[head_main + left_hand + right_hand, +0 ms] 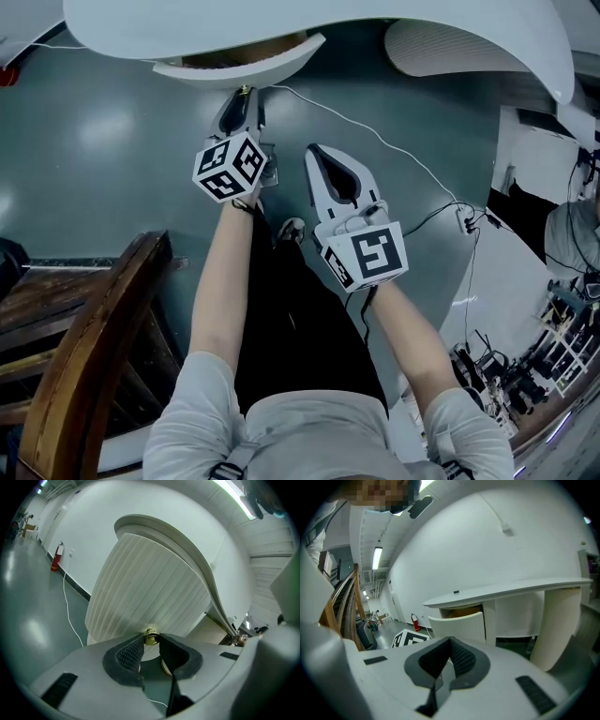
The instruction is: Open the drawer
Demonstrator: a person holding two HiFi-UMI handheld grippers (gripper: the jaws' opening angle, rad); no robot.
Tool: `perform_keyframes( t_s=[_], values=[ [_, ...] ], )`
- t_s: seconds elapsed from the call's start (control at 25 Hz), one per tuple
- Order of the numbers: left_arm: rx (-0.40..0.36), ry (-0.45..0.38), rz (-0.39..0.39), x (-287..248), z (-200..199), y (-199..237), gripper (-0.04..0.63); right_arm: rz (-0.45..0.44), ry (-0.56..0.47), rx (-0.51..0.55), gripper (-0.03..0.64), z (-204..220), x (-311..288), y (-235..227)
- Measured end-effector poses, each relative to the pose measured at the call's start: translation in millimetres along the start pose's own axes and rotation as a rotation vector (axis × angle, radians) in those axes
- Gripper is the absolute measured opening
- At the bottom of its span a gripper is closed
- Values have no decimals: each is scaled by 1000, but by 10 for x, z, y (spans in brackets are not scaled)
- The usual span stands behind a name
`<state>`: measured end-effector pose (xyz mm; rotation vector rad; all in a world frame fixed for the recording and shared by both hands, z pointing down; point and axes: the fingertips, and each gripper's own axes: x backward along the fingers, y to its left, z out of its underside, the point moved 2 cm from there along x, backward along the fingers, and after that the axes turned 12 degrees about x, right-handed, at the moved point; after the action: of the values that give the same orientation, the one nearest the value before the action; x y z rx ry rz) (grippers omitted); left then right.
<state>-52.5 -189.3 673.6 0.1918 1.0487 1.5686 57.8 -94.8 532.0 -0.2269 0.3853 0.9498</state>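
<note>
The white desk (450,23) has a curved drawer (239,64) that stands pulled out, its wooden inside showing in the right gripper view (461,612). In the left gripper view the drawer's ribbed front (150,583) fills the middle, with a small brass knob (150,637) at its lower edge. My left gripper (151,641) is shut on that knob, one pad on each side. In the head view the left gripper (246,96) reaches up to the drawer front. My right gripper (319,152) hangs to the right over the floor, shut on nothing (450,644).
A wooden chair (84,347) stands at the lower left beside the person. A white cable (375,136) runs across the grey-green floor toward equipment at the right. A ribbed desk leg (558,625) stands right of the drawer. A red fire extinguisher (56,557) stands by the far wall.
</note>
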Motion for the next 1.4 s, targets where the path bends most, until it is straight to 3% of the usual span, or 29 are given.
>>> perform_keyframes(
  t_s=[1.4],
  values=[
    [-4, 52, -8, 763, 574, 85, 104, 3, 18, -17, 12, 216, 275, 370]
  ],
)
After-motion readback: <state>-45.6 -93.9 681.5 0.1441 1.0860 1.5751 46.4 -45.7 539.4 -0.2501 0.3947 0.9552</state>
